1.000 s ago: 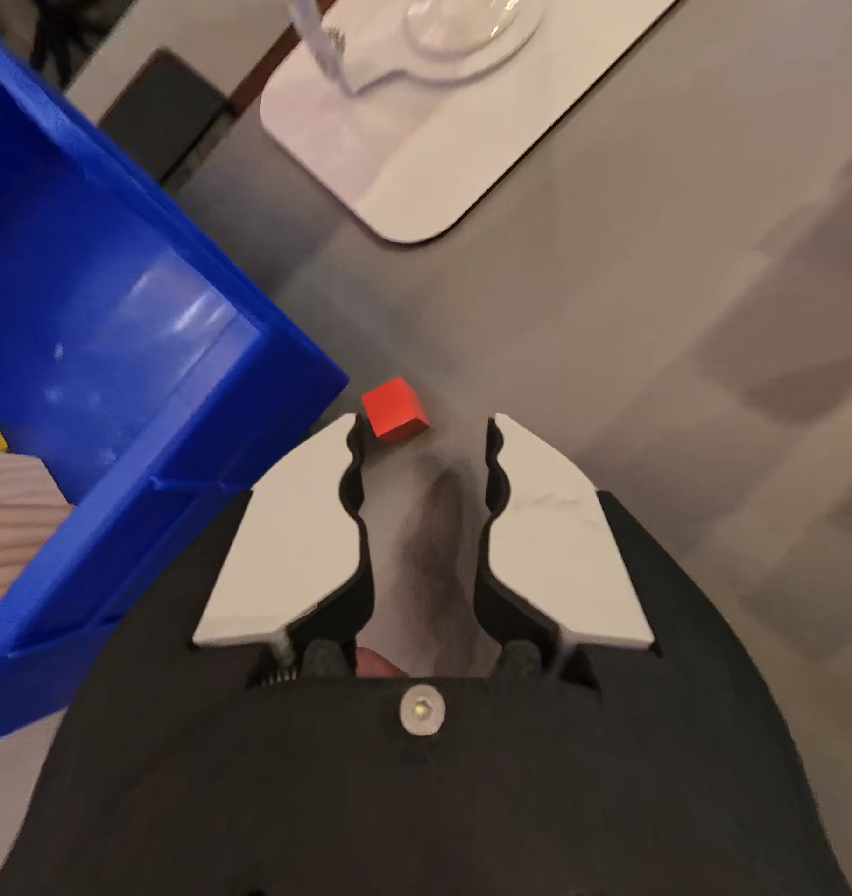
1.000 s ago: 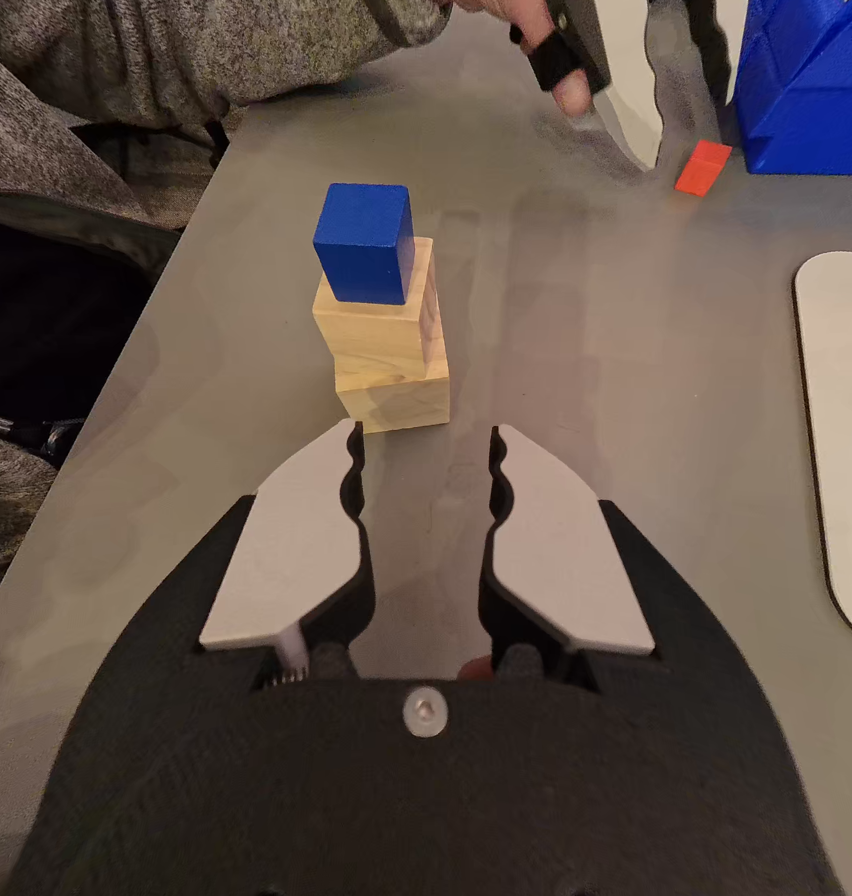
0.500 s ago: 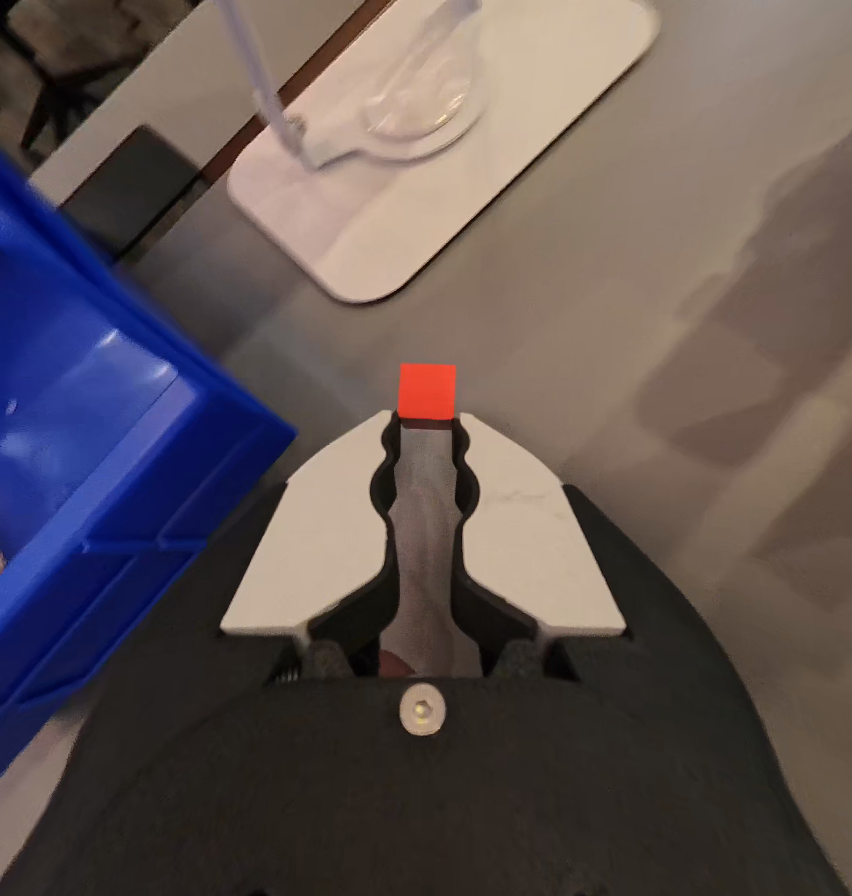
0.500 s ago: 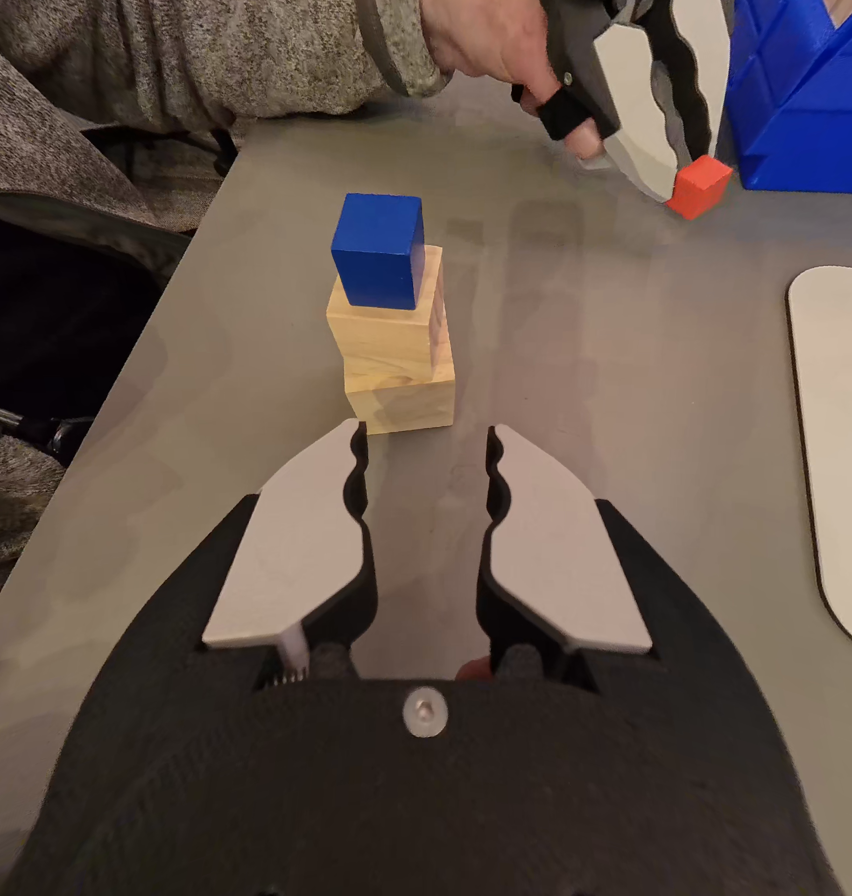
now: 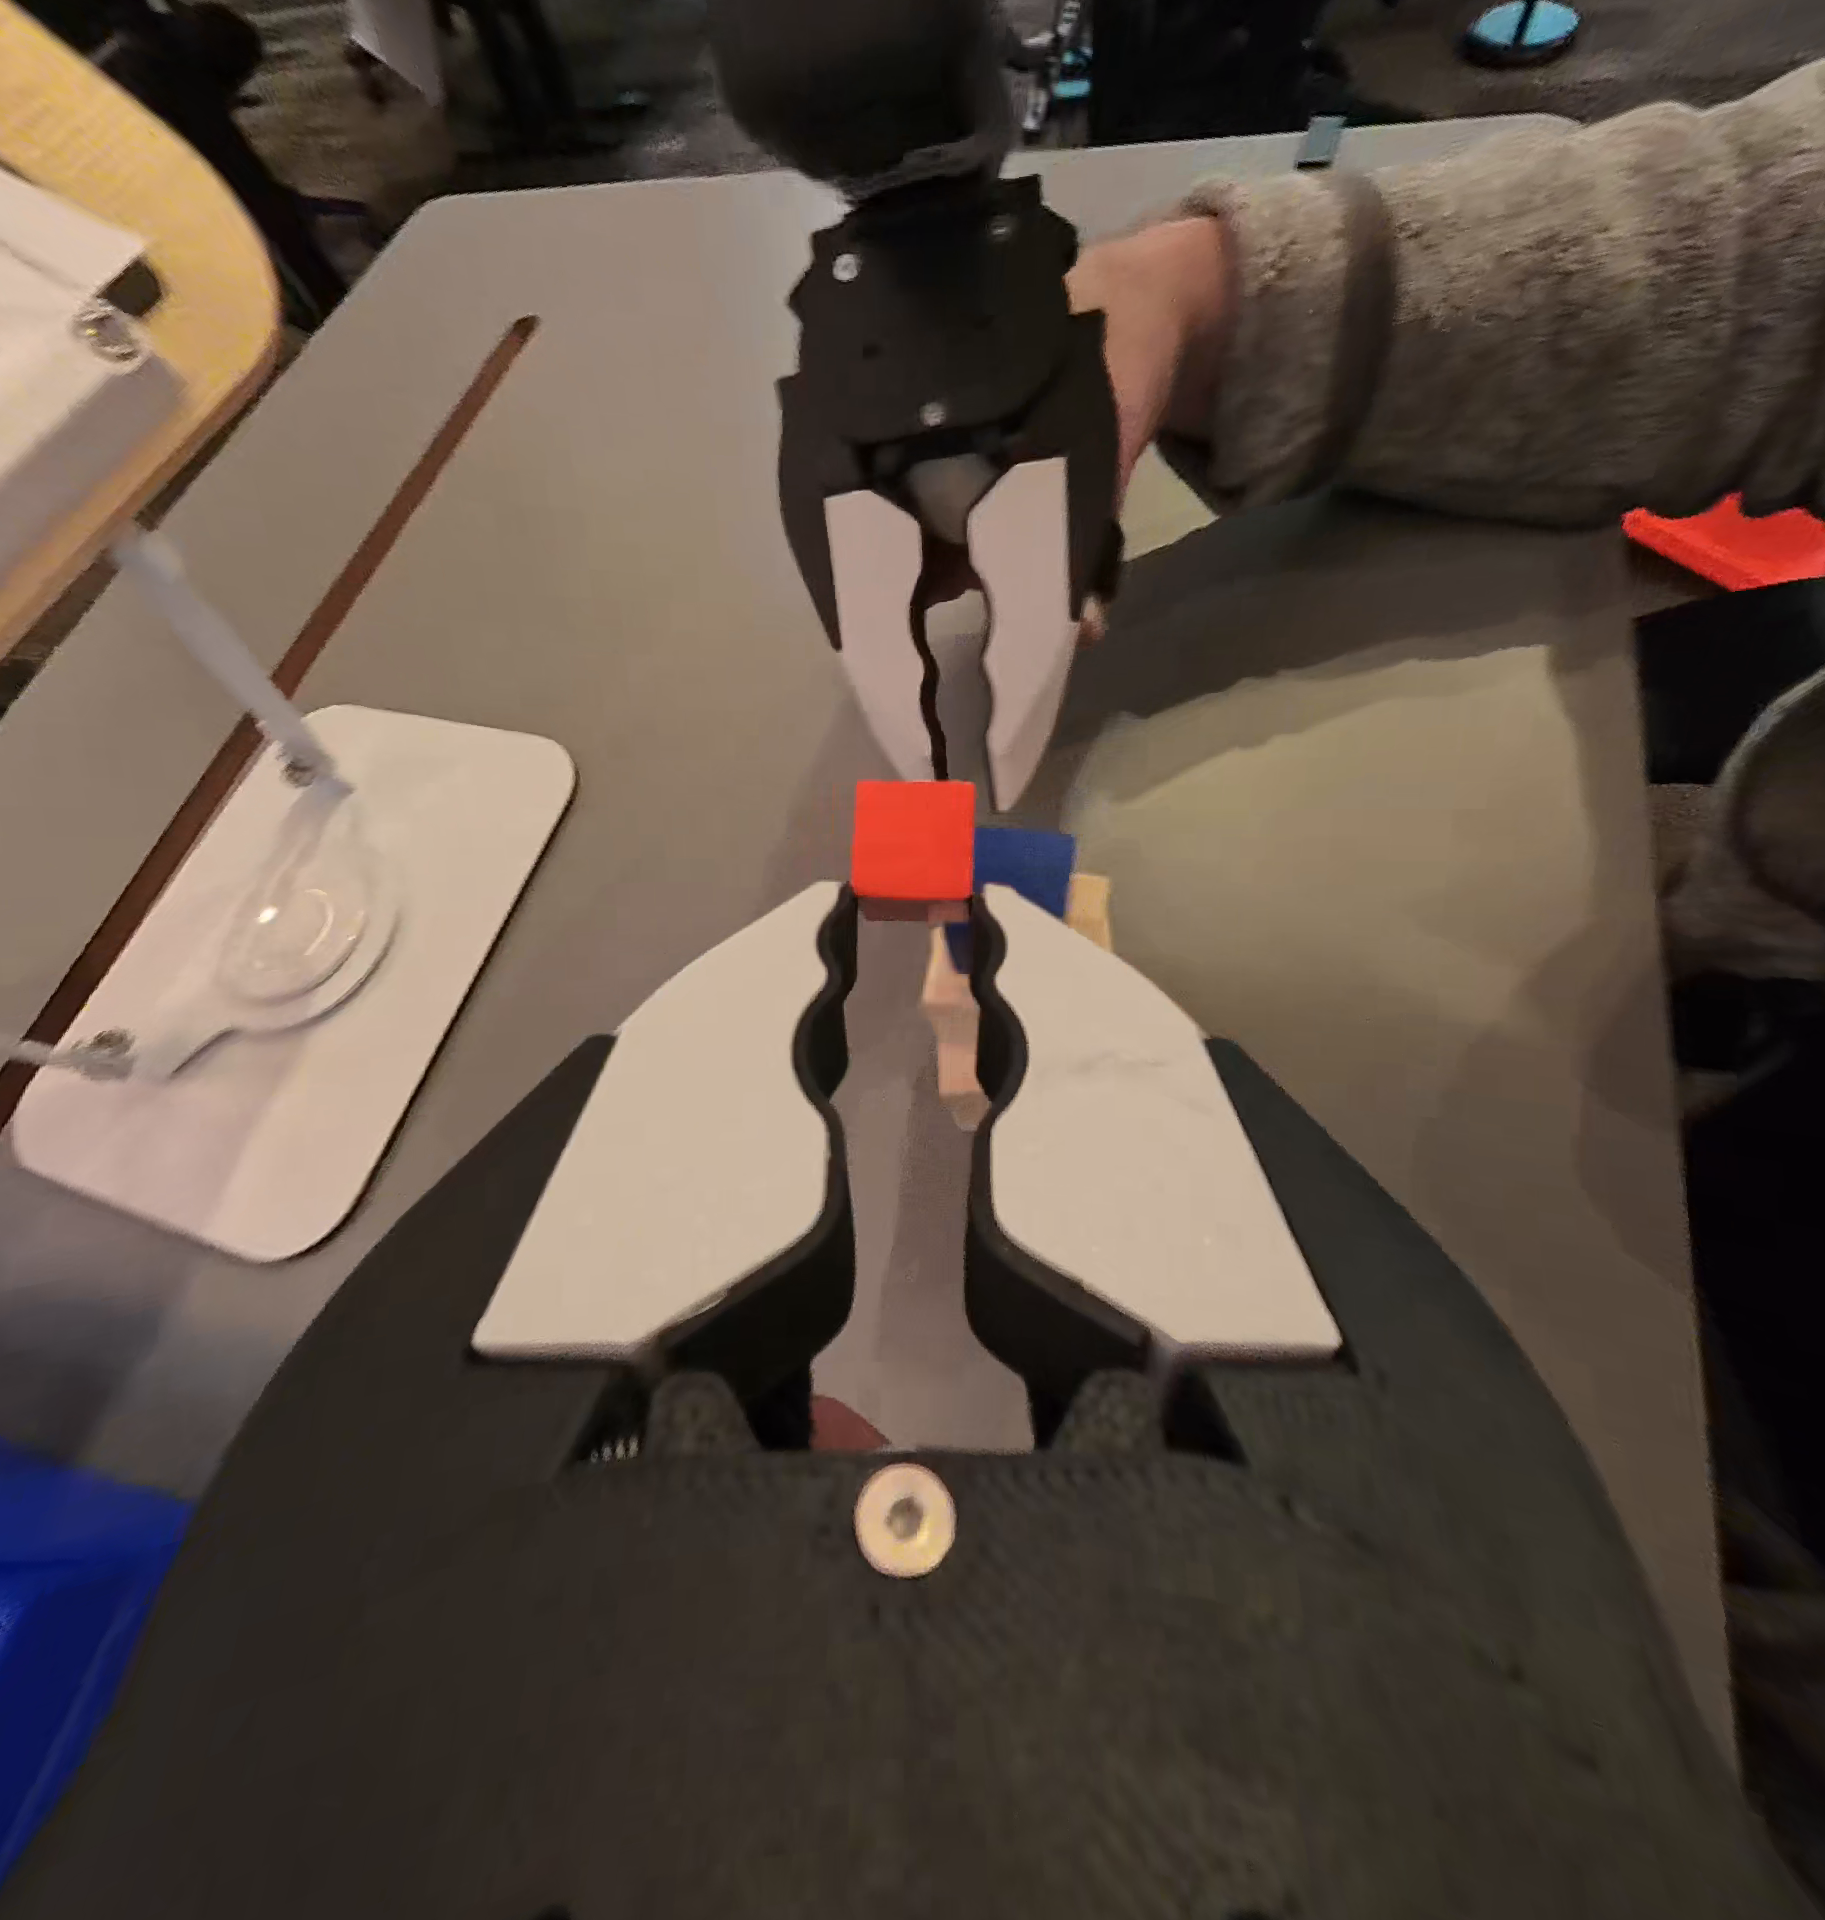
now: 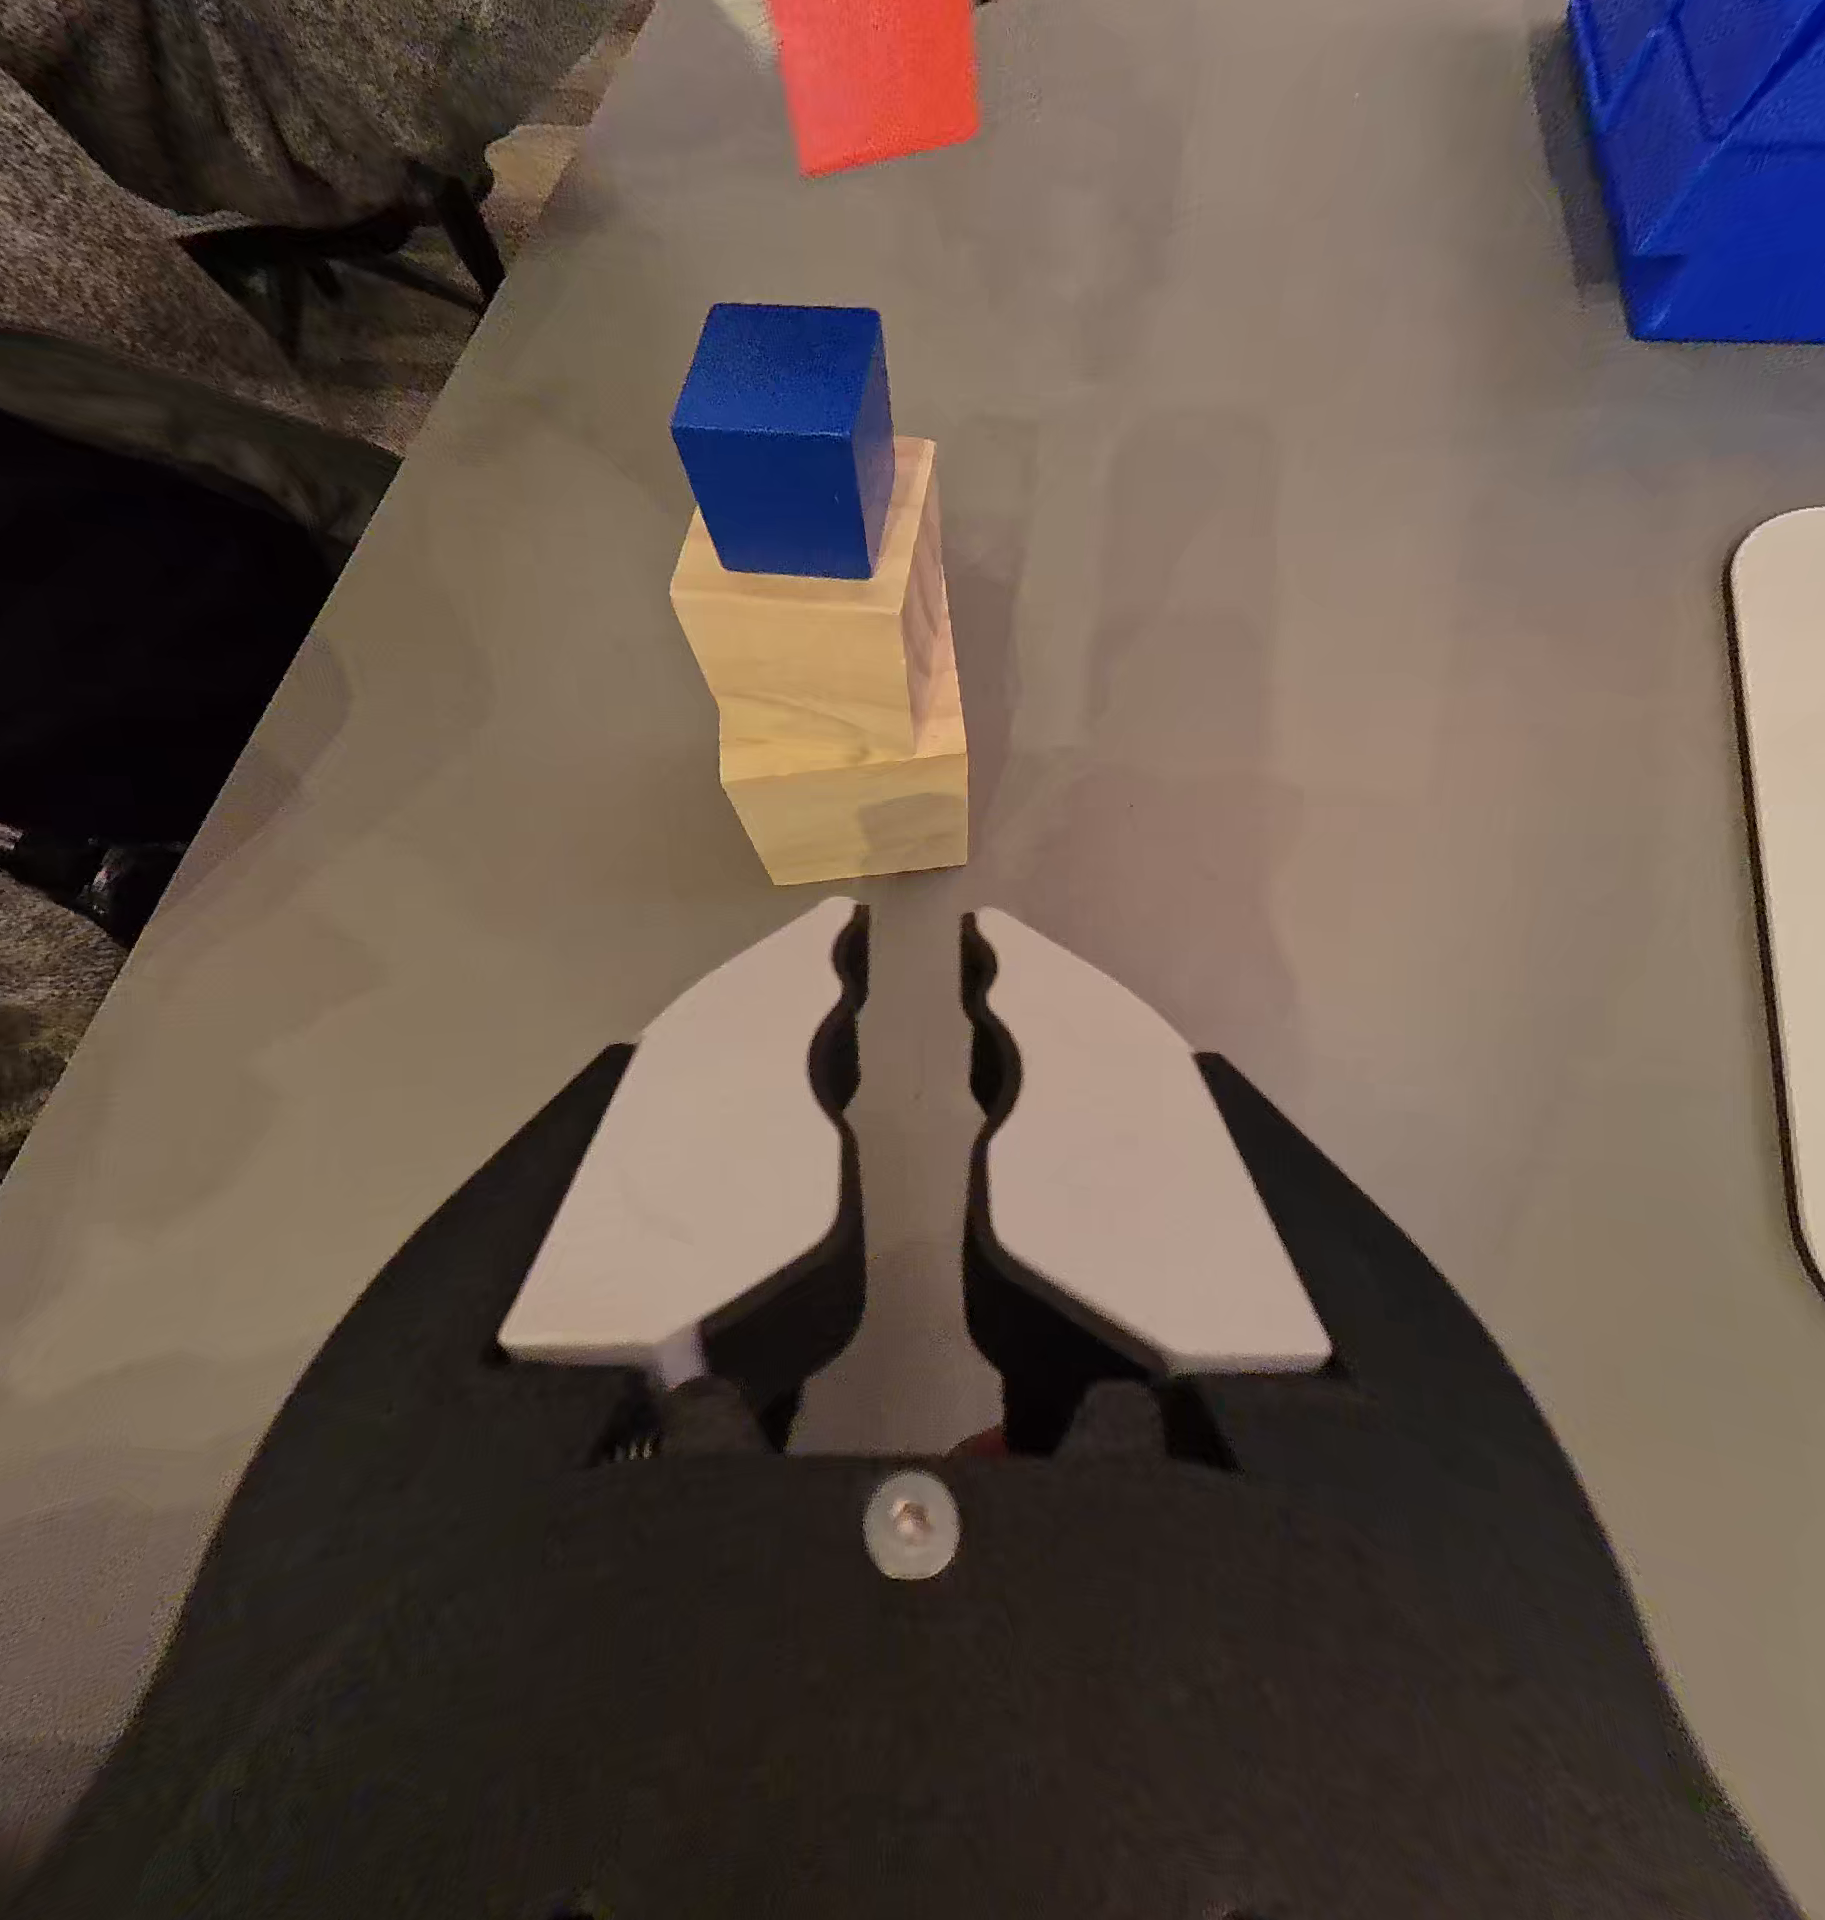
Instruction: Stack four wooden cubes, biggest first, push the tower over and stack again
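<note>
My left gripper [image 5: 913, 906] is shut on a small red cube [image 5: 912, 852] and holds it in the air, just left of the tower top. The tower is a blue cube [image 6: 783, 442] on a mid-size pale wooden cube [image 6: 799, 655] on a bigger wooden cube [image 6: 851, 816]. In the left wrist view the blue cube [image 5: 1027, 864] and wood [image 5: 955, 1029] show behind my fingers. In the right wrist view the red cube [image 6: 877, 73] hangs above and beyond the tower. My right gripper [image 6: 913, 920] is empty, nearly shut, just short of the tower's base; it also shows in the left wrist view [image 5: 955, 774].
A blue bin [image 6: 1739, 177] stands at the far right of the grey table. A white mat [image 5: 295, 987] carries a clear glass stand [image 5: 295, 925]. The table's left edge [image 6: 295, 665] is close to the tower. A grey sleeve [image 5: 1510, 312] reaches in. Some 11 cm of space lies between my two pairs of fingers.
My left gripper closed on the red cube beside the blue bin, lifted it and carried it over to the tower. My right gripper's fingers narrowed to a small gap.
</note>
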A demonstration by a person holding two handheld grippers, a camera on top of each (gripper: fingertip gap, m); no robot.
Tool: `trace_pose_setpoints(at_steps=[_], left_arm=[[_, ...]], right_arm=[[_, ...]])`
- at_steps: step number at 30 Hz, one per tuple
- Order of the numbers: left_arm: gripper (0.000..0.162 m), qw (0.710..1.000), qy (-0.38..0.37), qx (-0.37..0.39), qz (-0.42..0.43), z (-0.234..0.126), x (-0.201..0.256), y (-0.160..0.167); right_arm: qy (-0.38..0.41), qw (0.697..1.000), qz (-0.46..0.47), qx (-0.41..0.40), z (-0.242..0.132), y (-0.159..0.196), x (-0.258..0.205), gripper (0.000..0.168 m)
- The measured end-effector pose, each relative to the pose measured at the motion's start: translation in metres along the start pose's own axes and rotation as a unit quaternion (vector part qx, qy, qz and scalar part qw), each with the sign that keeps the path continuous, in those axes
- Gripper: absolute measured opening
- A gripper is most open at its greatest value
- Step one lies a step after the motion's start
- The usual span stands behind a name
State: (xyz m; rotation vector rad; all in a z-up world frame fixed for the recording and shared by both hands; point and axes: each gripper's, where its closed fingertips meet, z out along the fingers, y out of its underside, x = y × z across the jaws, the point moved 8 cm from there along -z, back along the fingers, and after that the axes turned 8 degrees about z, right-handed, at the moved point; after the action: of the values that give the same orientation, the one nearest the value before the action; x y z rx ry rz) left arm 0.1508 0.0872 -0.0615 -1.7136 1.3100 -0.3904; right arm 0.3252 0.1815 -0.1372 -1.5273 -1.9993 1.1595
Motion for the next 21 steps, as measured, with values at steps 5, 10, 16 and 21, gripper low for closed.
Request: trace_pose_setpoints(at_steps=[5, 10, 16, 21], left_arm=[[0.020, 0.999, 0.026, -0.019, 0.004, 0.010, 0.007, -0.004], [0.020, 0.998, 0.055, -0.035, -0.010, 0.016, 0.010, -0.002], [0.048, 0.998, 0.036, -0.044, -0.017, 0.002, 0.005, 0.009], [0.009, 0.997, -0.053, -0.059, -0.016, -0.021, -0.012, 0.057]], right_arm=[[-0.002, 1.000, -0.002, 0.002, -0.002, 0.000, 0.000, 0.001], [-0.004, 1.000, -0.004, 0.000, -0.002, -0.001, -0.002, 0.003], [0.002, 1.000, -0.006, 0.006, -0.006, -0.002, -0.004, 0.002], [0.017, 1.000, -0.017, 0.007, -0.011, -0.001, -0.010, 0.000]])
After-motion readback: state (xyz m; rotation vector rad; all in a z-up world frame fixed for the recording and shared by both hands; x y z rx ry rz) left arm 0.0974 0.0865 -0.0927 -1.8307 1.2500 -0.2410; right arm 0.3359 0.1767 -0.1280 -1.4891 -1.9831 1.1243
